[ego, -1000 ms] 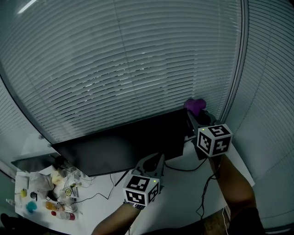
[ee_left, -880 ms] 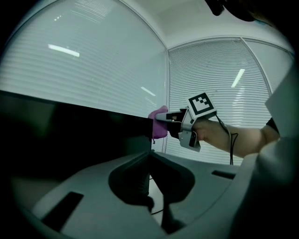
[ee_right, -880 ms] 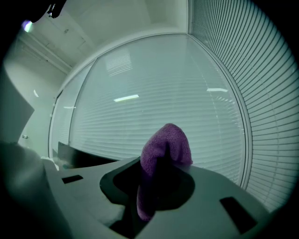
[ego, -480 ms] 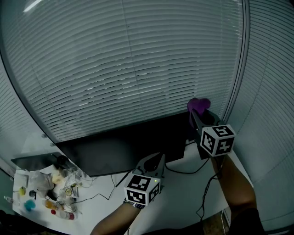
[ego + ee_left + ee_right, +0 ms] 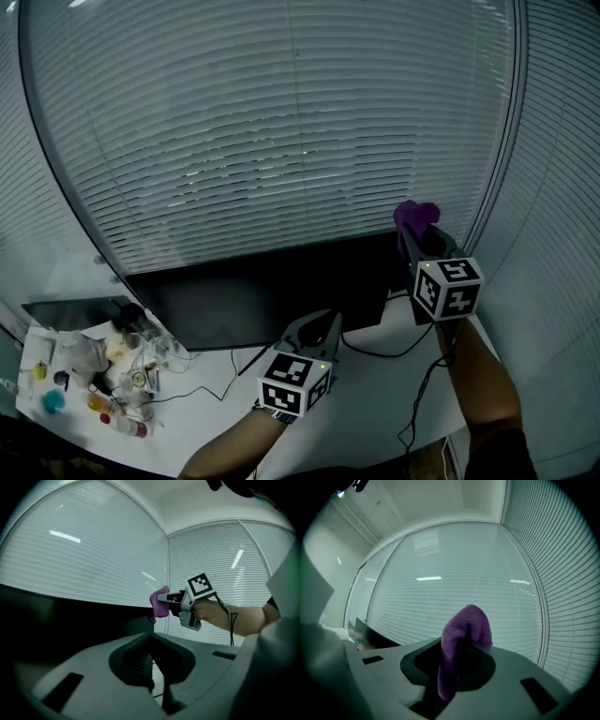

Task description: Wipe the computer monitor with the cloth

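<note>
Window blinds (image 5: 281, 141), right claw (image 5: 418, 232) grasping purple cloth (image 5: 415, 214) near monitor (image 5: 272, 300) corner, left claw (image 5: 327, 322) clenched empty

Clutter (image 5: 103, 375) on the table (image 5: 375, 384) (orange, teal bits) is too small to name. Part of the monitor (image 5: 262, 295) lower edge is hidden behind the left gripper (image 5: 328, 321). The cloth (image 5: 461, 639) covers the right gripper (image 5: 424, 246) jaw tips. In the left gripper view the monitor is cut off at the left edge.
</note>
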Demonstrator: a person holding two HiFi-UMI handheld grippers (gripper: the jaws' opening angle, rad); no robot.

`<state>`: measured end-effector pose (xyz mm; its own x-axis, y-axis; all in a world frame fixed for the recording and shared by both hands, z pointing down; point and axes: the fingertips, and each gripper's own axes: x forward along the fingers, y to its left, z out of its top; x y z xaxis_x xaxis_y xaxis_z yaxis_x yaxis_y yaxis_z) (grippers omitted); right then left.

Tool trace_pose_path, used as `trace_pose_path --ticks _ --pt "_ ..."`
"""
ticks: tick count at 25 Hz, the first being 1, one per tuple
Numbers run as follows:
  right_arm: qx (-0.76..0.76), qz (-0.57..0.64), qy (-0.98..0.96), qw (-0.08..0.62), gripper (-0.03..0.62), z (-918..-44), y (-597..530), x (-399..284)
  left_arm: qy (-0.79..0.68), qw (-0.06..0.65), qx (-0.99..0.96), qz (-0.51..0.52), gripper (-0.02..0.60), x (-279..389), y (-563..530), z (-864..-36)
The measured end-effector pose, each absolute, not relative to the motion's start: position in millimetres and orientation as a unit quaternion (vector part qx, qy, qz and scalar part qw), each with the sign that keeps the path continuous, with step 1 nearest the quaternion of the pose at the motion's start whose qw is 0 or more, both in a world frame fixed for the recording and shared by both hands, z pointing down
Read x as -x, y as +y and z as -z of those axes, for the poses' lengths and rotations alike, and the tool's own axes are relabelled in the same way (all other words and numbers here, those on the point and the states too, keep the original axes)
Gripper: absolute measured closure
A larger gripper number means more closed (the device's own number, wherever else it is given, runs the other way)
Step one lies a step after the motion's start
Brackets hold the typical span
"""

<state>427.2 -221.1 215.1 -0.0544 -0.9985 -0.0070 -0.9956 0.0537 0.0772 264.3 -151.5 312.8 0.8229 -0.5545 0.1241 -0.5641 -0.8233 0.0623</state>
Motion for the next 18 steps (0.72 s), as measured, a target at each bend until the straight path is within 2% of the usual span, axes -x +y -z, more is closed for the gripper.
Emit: trace_pose_path --ticks 9,18 --pt "-0.673 0.029 -0.736 0.071 0.516 -221 -238 -377 -0.314 0.059 -0.947 -0.042 0.575 -222 -155 -305" --pt "-0.641 0.038 -0.76 0.099 0.516 -212 -252 -286 -0.335 0.069 -0.939 -0.03 0.575 -154 -160 -293"
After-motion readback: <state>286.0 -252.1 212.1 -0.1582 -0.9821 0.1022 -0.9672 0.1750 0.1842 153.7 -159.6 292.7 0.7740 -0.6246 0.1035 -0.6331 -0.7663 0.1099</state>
